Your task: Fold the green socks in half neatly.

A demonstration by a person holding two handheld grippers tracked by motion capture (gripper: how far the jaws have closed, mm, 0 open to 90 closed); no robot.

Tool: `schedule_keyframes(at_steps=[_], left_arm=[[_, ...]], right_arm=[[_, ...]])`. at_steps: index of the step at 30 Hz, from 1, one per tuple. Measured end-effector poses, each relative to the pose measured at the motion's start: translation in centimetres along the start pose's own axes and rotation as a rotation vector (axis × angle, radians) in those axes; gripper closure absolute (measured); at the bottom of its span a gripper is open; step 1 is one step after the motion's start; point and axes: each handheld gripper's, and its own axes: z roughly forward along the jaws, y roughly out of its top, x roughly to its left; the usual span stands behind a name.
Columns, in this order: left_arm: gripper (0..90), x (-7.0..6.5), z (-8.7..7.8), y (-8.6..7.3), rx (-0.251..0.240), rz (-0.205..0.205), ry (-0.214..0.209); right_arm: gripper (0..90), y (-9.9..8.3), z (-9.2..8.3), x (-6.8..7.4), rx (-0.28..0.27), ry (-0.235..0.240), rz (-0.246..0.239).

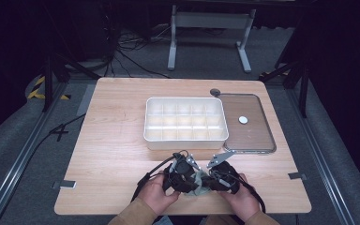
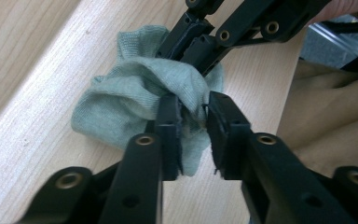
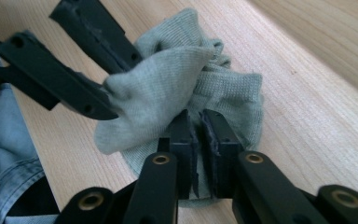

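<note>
At the near edge of the table [image 1: 112,140], just in front of the person's hands, a crumpled grey-green sock [image 2: 140,100] is lying bunched on the wood between the two tools, well short of the white divided tray [image 1: 185,136] and the clear lid [image 1: 251,124] beside it. The left hand-held gripper [image 2: 193,119] is standing with its jaws parted, a fold of the sock sitting in the gap and touching one pad. The right hand-held gripper [image 3: 198,135] is pinching a thin fold of the sock, its jaws nearly together.
</note>
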Motion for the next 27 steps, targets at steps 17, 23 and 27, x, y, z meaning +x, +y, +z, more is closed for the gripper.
schedule_keyframes(at_steps=[17,23,27], left_arm=[[64.6,0.6,-2.6,-0.7,-0.058,-0.1,0.014],[76.0,0.5,-2.1,-0.7,-0.035,-0.107,0.03],[74.8,0.2,-1.6,-0.4,-0.023,-0.098,0.032]], right_arm=[[79.1,-0.1,-2.9,0.1,-0.046,-0.064,-0.018],[85.4,-0.3,-3.7,0.1,-0.036,-0.063,-0.013],[87.0,-0.8,-3.3,-0.1,0.007,-0.055,-0.001]])
